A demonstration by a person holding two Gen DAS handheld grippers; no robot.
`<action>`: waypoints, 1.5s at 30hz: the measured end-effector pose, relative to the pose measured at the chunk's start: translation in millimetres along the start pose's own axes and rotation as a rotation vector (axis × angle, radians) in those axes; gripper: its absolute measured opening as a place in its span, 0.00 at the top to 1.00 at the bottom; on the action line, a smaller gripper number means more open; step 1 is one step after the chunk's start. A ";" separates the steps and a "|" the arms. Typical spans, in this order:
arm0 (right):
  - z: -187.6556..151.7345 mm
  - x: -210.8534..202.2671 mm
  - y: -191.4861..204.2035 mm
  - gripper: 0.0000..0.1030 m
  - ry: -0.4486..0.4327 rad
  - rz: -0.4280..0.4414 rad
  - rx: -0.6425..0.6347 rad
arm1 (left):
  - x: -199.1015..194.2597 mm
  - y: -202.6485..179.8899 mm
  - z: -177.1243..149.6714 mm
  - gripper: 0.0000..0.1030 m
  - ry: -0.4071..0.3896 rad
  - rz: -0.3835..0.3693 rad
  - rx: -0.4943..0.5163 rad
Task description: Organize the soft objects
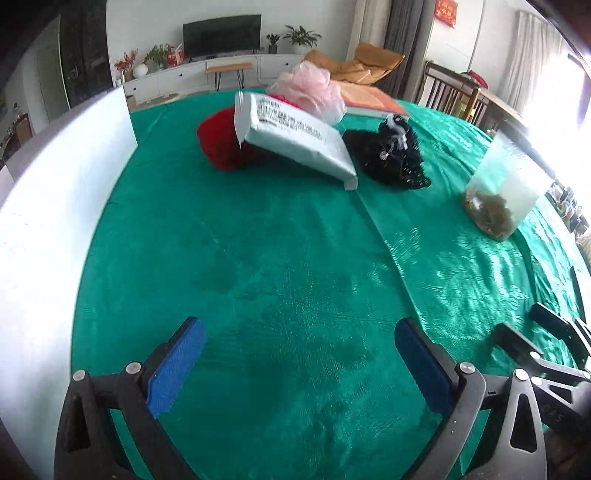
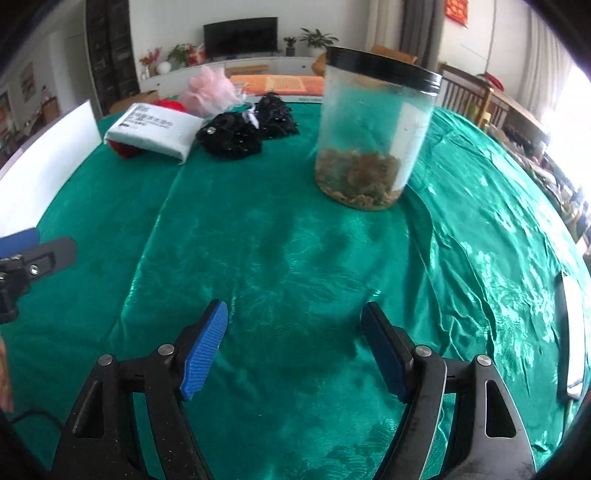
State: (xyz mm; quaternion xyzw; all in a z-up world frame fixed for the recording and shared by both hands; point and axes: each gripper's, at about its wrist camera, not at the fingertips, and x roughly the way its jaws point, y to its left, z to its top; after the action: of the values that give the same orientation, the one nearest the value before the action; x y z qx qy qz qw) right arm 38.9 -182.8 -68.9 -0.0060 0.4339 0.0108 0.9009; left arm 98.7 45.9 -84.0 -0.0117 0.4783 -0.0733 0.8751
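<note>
I hold both grippers, left gripper [image 1: 299,354] and right gripper [image 2: 293,343], released; white pack [image 1: 295,138] lies at 12 o'clock, nearer left.

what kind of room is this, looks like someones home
Most likely a home living and dining room: a flat television on a low white cabinet with potted plants, wooden dining chairs, and a table under a green cloth.

2 wrist views, side by side, angled down over green cloth [image 1: 295,258]; both share jar [image 2: 373,129].
</note>
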 end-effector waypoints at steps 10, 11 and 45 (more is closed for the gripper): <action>1.9 2.7 -6.8 0.18 0.004 -0.016 0.040 | 11.4 -16.9 5.4 0.00 -0.041 0.057 0.071; 2.5 3.8 -6.0 0.18 0.003 -0.015 0.039 | 11.7 -12.5 5.7 0.00 -0.040 0.056 0.070; 2.4 5.1 -4.8 0.16 0.005 -0.014 0.038 | 11.8 -12.6 5.4 0.00 -0.042 0.056 0.070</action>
State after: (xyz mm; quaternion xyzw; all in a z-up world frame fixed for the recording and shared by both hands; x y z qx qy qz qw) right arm 44.0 -187.5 -71.3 0.0081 0.4360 -0.0039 0.8999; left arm 108.0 31.5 -89.8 0.0308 0.4573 -0.0649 0.8864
